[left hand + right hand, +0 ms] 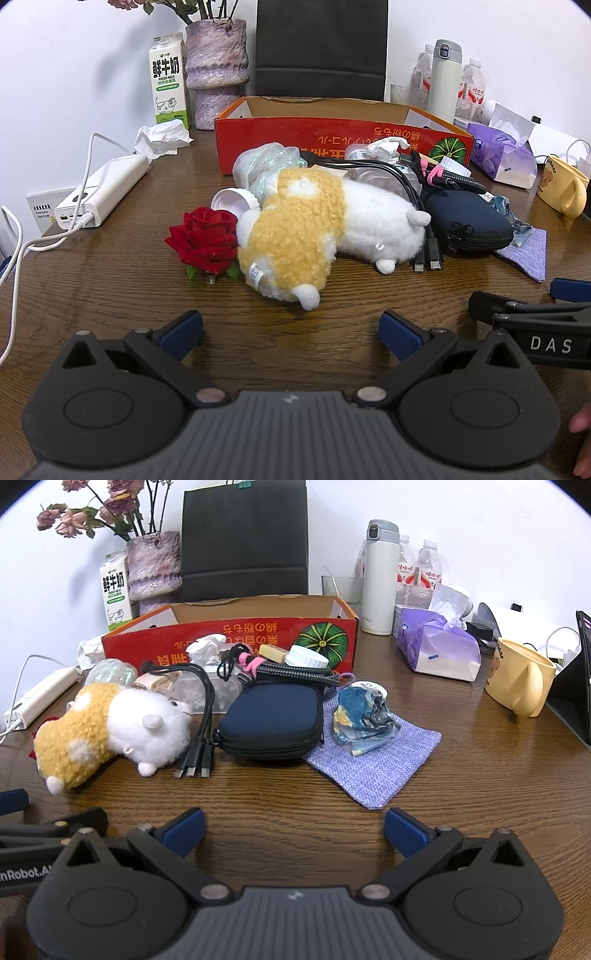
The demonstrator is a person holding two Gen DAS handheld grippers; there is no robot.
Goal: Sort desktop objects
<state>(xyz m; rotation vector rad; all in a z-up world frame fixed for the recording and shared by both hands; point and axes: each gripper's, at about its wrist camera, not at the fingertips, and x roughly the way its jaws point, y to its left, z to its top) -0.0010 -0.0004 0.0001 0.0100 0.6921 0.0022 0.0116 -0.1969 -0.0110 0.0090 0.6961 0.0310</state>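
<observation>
A yellow and white plush toy (310, 232) (107, 727) lies on the wooden table beside a red fabric rose (207, 238). Behind them are black cables (417, 192) (201, 734), a navy zip pouch (465, 219) (273, 720), a crumpled blue wrapper (364, 720) on a purple woven cloth (373, 764), and a red cardboard box (332, 122) (236, 638). My left gripper (291, 330) stands open just short of the plush, nothing between its fingers. My right gripper (293, 829) is open in front of the pouch and cloth, also holding nothing.
A white power bank (107, 188) with cable lies at the left. A milk carton (168, 81), a vase (216, 70) and a black bag (243, 539) stand at the back. At the right are a tissue pack (436, 646), a flask (380, 579), water bottles and a yellow mug (521, 675).
</observation>
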